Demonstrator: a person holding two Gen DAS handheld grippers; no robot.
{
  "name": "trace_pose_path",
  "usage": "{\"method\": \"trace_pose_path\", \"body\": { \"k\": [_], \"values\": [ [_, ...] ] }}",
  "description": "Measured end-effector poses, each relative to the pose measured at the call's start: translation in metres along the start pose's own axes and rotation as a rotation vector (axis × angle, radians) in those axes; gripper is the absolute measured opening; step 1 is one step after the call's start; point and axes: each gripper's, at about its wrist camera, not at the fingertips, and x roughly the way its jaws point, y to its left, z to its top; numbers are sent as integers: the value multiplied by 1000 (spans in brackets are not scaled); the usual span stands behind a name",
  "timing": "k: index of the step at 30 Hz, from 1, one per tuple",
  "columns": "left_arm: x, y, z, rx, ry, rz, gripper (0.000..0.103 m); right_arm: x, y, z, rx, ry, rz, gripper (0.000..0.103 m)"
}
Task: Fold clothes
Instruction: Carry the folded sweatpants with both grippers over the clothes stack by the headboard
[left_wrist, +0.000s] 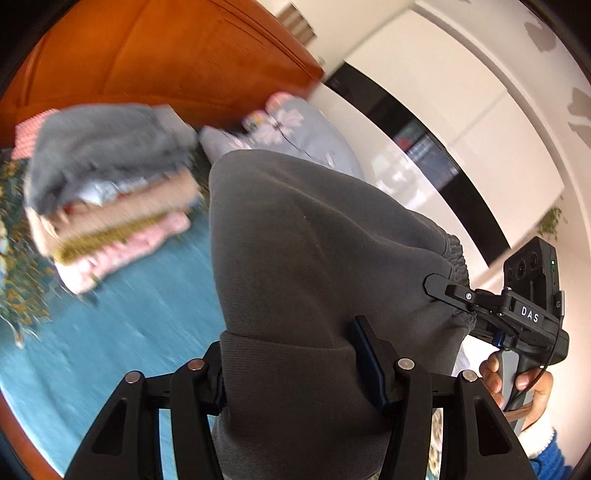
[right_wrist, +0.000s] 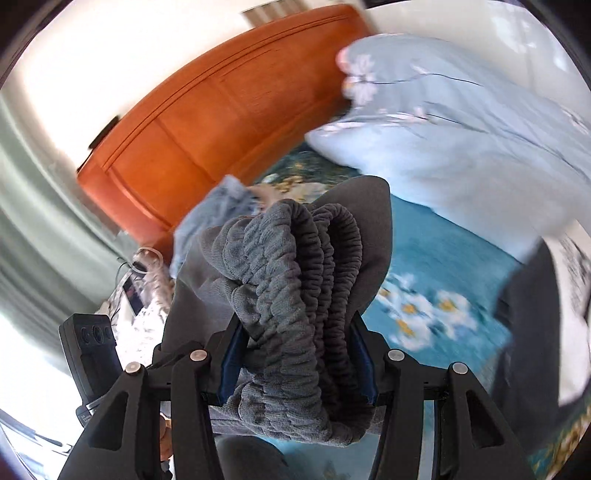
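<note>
Both tools clamp the grey sweatpants (left_wrist: 314, 258): left tool (left_wrist: 295, 365) a ribbed cuff, right tool (right_wrist: 295, 365) the bunched waistband.

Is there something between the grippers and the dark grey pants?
Nothing visible. The left gripper has its jaws closed on the ribbed cuff of the dark grey fleece pants, and the right gripper is clamped directly on their bunched elastic waistband.

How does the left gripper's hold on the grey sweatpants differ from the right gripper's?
The left gripper clamps a smooth ribbed cuff of the grey sweatpants; the right gripper clamps the bunched, gathered elastic waistband. The left holds one flat band, the right several stacked folds. Both are shut on the same garment, held above the blue bedspread.
</note>
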Motion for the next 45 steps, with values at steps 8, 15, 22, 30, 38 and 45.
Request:
{"method": "trace_pose_path", "body": {
  "k": [8, 15, 22, 30, 38, 45],
  "values": [
    [-44, 88, 105, -142, -193, 125, 59, 120, 124, 131, -237, 100, 124, 53],
    [-40, 161, 159, -270, -273, 217, 59, 219, 204, 200, -429, 203, 161, 53],
    [-6, 215, 173, -364, -262, 256, 59, 312, 241, 242, -539, 313, 179, 54],
    [25, 240, 165, -347, -199, 302, 59, 404, 181, 229, -391, 394, 216, 55],
    [15, 226, 171, -311, -156, 323, 64, 394, 171, 236, -391, 413, 246, 63],
    [-9, 211, 177, -250, -167, 394, 70, 360, 174, 250, -403, 336, 204, 65]
  ]
}}
